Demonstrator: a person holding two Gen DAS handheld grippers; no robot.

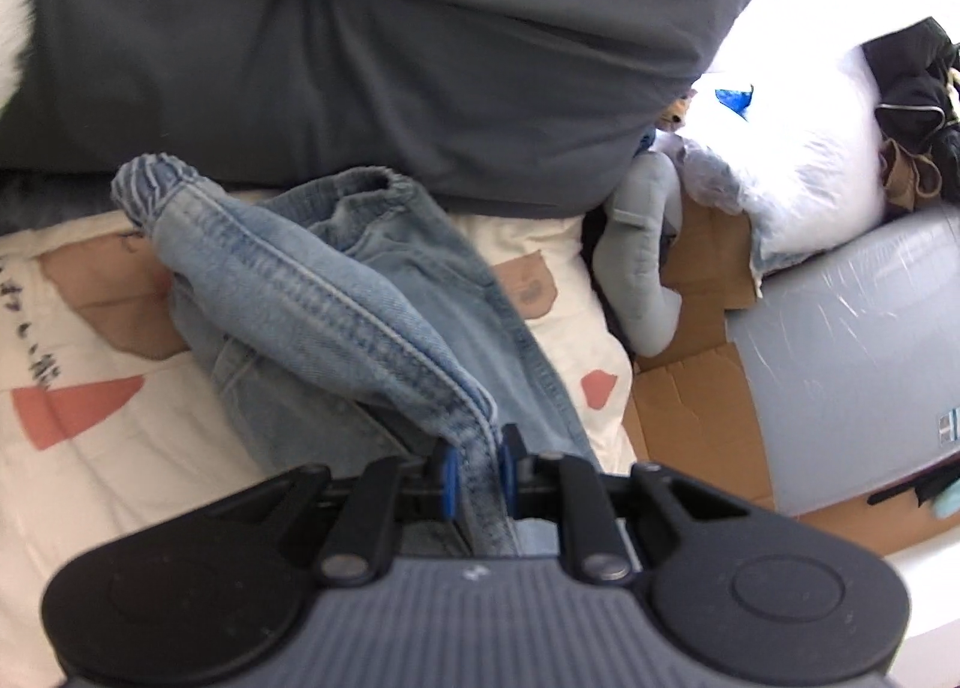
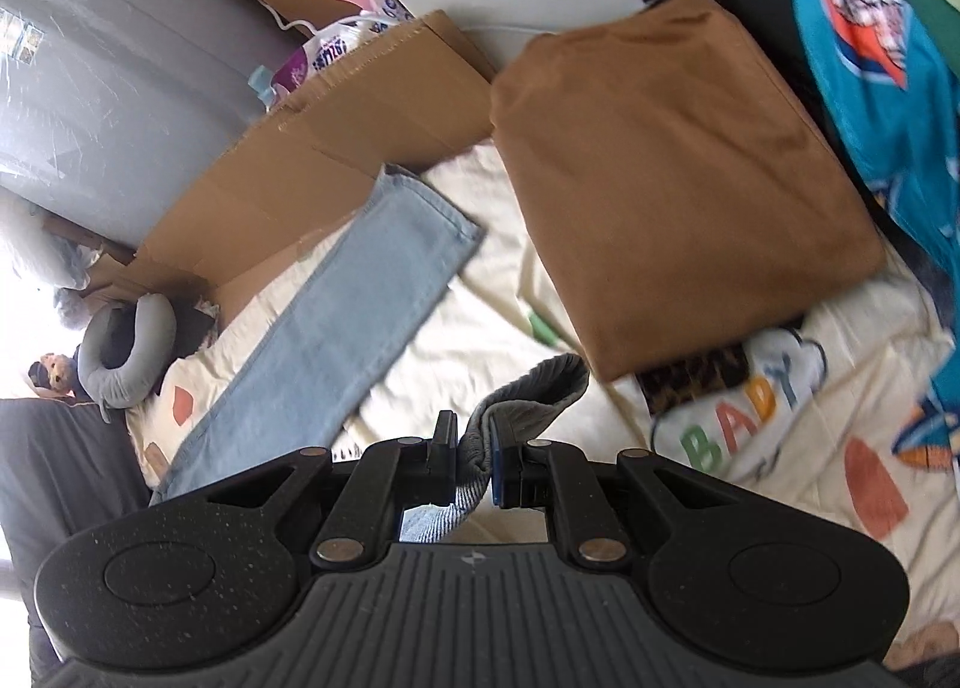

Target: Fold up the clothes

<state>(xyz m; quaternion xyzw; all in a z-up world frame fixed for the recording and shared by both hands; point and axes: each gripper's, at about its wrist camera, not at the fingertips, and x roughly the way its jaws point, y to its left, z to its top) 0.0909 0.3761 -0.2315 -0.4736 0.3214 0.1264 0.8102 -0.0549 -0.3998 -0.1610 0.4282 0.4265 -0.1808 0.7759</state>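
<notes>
Light blue jeans point(image 1: 336, 292) lie bunched on a cream patterned bedsheet point(image 1: 90, 448). Their elastic waistband curls up toward the dark grey pillow. My left gripper point(image 1: 477, 469) is shut on a seamed edge of the jeans, the denim pinched between its blue pads. In the right wrist view one jeans leg point(image 2: 336, 322) stretches flat across the sheet toward the cardboard. My right gripper point(image 2: 474, 448) is shut on another bunched bit of the denim, which curls up past its fingers.
A dark grey pillow point(image 1: 360, 40) fills the back. A folded brown garment point(image 2: 672, 178) lies on the sheet, with a teal printed cloth point(image 2: 888, 88) beside it. Flattened cardboard point(image 2: 336, 136), a grey neck pillow point(image 2: 129, 352), a grey wrapped case point(image 1: 852, 352) and a white bag point(image 1: 792, 160) border the bed.
</notes>
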